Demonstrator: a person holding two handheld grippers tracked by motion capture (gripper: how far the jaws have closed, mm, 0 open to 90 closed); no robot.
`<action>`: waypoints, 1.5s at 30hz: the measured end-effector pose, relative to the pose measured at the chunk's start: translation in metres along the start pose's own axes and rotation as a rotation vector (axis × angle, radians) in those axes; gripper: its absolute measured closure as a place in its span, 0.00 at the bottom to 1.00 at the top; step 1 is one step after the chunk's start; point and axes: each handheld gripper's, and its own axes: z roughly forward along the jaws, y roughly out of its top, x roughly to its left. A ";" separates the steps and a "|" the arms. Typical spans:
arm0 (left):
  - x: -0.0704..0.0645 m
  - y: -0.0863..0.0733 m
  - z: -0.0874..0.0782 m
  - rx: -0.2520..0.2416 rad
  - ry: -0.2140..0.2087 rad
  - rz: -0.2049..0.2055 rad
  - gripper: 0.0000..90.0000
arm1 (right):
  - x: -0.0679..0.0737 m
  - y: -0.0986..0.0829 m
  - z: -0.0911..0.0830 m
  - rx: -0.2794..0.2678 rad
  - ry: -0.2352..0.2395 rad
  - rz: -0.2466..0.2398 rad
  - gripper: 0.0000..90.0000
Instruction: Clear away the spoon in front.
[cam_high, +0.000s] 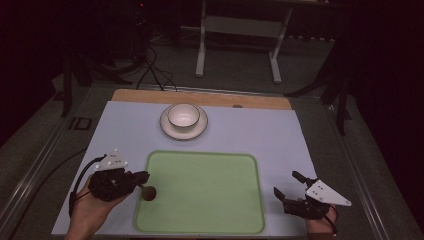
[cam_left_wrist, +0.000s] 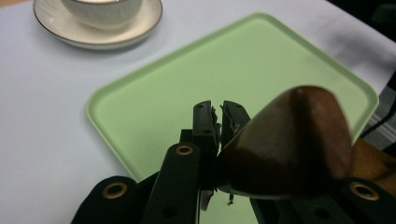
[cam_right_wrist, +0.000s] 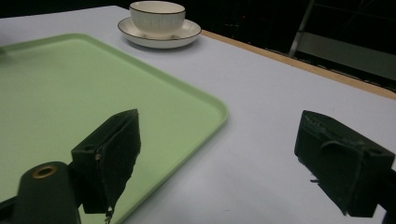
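Our left tool (cam_high: 144, 177) is clamped on a brown, rounded object (cam_high: 149, 193), holding it over the left edge of the green tray (cam_high: 210, 200). Our right tool (cam_high: 286, 184) hovers at the tray's right side, jaws spread wide, gripping nothing, above the desk (cam_high: 280, 140).

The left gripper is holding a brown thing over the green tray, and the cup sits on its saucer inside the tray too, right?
Not quite. The left gripper does hold the brown thing over the green tray's edge, but the cup on its saucer is not inside the tray. The high view shows them on the white table cover, beyond the tray's far edge.
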 end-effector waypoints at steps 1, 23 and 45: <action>-0.001 -0.001 0.001 0.018 -0.003 -0.005 0.94 | 0.000 0.000 0.000 0.000 0.000 0.000 0.16; 0.047 -0.003 0.079 0.090 -0.049 -0.166 0.89 | 0.000 0.000 0.001 0.003 0.007 0.001 0.16; 0.061 -0.016 0.113 0.128 -0.039 -0.249 0.90 | 0.000 0.000 0.001 0.004 0.009 0.001 0.16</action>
